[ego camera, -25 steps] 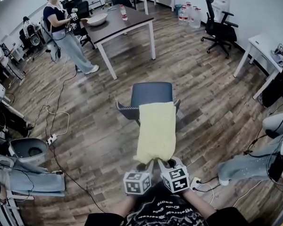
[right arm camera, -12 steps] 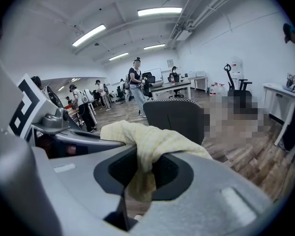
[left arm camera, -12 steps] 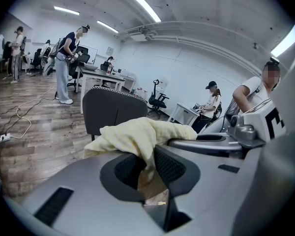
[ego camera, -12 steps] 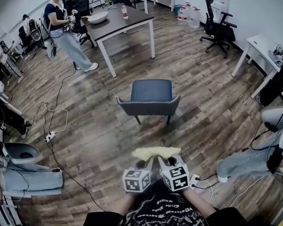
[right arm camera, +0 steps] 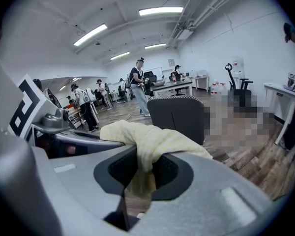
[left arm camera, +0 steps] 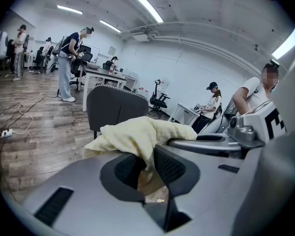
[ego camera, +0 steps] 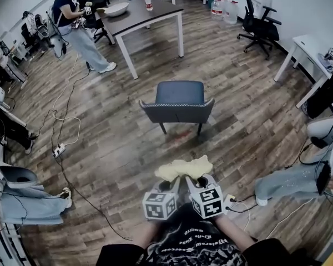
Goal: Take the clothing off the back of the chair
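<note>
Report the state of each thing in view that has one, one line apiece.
cloth: off the chair, bunched, held in the air by both grippers.
chair: upright, back bare.
left gripper: shut on the cloth.
right gripper: shut on the cloth.

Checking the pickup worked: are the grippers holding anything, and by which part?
The left gripper and right gripper are each shut on the yellow cloth at its near edge, side by side; it is clear of the chair.
</note>
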Demonstrator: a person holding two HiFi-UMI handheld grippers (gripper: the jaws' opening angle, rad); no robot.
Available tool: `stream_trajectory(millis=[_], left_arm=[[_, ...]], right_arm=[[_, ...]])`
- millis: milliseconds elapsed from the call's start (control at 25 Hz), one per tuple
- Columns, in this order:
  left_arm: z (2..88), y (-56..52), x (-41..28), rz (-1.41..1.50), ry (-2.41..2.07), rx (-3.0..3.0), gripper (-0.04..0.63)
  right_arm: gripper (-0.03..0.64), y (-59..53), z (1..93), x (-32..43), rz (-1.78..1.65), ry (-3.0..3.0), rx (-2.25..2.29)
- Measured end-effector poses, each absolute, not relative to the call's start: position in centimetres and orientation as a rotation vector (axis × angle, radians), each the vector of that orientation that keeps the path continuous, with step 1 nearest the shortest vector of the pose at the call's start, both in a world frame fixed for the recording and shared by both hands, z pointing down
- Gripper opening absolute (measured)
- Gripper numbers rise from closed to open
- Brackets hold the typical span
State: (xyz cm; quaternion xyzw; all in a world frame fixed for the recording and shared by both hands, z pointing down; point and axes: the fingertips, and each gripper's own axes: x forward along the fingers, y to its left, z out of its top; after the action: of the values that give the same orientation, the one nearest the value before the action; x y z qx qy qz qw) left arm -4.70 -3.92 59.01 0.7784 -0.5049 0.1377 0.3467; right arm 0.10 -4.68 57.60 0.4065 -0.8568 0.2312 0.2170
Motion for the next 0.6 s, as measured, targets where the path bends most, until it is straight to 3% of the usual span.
stream_trajectory(millis=[600], left_arm=[[58.9,-3.3,-5.8,0.358,-1.304,2.015,0.075]], right_arm=[[0.066,-4.0,57.5,-1.1,0.648,-2.381,1.111]])
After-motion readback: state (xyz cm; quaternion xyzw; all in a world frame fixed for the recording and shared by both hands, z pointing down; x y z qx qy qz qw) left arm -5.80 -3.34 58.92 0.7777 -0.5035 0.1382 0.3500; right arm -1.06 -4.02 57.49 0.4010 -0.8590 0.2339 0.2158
